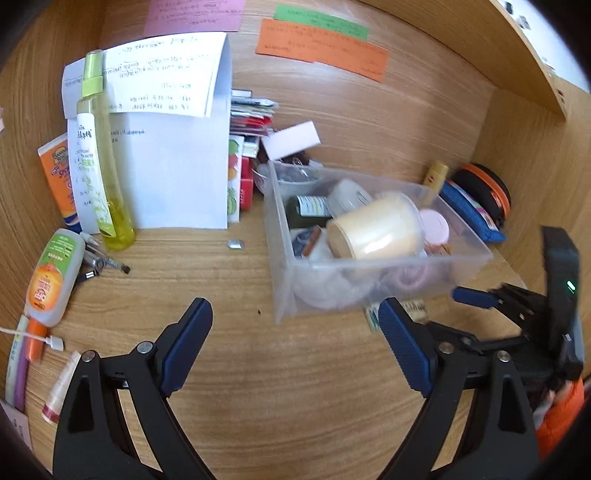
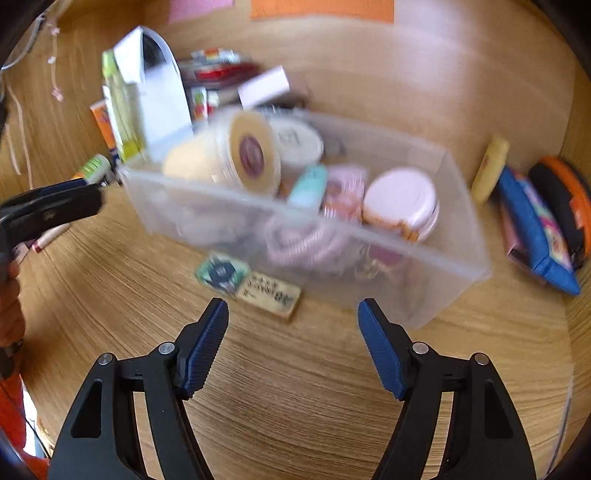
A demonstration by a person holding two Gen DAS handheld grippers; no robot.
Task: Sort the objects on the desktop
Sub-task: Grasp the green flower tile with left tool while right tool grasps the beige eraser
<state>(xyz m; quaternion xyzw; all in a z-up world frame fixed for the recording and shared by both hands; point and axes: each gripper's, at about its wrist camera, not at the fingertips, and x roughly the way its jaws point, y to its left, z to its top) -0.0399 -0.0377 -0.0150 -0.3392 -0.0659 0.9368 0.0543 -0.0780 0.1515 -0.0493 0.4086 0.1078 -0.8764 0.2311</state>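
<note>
Currently, left gripper [image 1: 295,314] and right gripper [image 2: 293,314] both stand wide open, holding nothing, above the wooden desk [image 1: 295,406]; the translucent plastic bin [image 2: 461,221] of jars sits just ahead.

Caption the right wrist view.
Open right gripper above desk, facing clear bin of toiletries, two small cards before it.

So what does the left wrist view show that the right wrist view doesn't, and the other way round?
Only the left wrist view shows the orange-labelled squeeze bottle, the white cable plug and the green note on the back panel. Only the right wrist view clearly shows the two small printed cards lying in front of the bin. Both show the clear plastic bin of jars, the blue pouch, the tall yellow spray bottle, and open grippers: left gripper, right gripper.
</note>
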